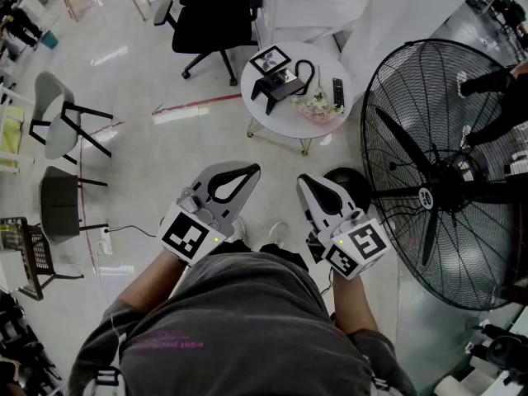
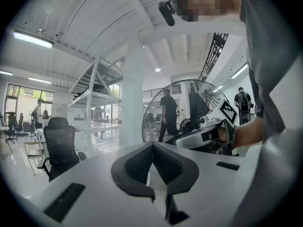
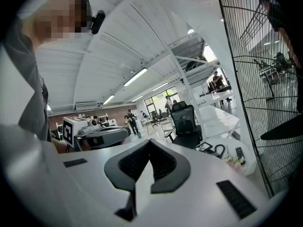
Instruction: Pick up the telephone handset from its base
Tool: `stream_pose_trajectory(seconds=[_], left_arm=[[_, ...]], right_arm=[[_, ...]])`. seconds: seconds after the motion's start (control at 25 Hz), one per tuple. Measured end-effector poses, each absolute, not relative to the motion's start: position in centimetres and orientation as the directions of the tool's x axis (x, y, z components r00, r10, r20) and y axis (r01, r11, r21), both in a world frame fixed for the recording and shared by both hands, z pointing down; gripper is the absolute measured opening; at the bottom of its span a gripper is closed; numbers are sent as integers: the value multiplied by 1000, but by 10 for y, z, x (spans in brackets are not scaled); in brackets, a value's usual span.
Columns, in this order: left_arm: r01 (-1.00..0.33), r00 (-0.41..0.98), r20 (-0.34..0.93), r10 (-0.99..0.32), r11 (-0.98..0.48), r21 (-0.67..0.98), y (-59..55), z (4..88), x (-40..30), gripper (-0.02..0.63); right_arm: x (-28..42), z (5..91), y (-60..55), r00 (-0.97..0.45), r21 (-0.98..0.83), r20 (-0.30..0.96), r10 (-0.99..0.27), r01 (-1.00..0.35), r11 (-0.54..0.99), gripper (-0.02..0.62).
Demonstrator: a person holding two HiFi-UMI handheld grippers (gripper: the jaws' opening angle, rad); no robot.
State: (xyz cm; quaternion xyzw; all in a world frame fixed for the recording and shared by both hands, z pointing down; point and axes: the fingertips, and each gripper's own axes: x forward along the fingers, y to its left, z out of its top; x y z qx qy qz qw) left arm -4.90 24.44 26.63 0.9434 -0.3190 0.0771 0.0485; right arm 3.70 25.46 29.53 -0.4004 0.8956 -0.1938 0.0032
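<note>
Noted fingers of left gripper (image 1: pixel 250 170) and right gripper (image 1: pixel 304 180) fully closed, holding nothing, near the torso. Found telephone handset (image 1: pixel 289 82) on its base (image 1: pixel 266 91) on the round desk (image 1: pixel 276 126), well apart. Risk: snagging the cord (image 1: pixel 307 66), dragging the base into the flowers (image 1: pixel 318 106); made out no container.

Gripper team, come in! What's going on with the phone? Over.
Left gripper and right gripper shut, empty. Phone on round table ahead, untouched. Big fan off right, not blocking.
</note>
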Motion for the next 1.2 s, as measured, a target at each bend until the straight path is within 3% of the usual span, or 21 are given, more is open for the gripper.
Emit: stream_pose_trajectory(seconds=[1.2], left_arm=[[-657, 742, 197, -640, -753, 30, 273, 283, 32, 15]], right_arm=[[121, 316, 277, -722, -351, 149, -676, -677, 647, 18]])
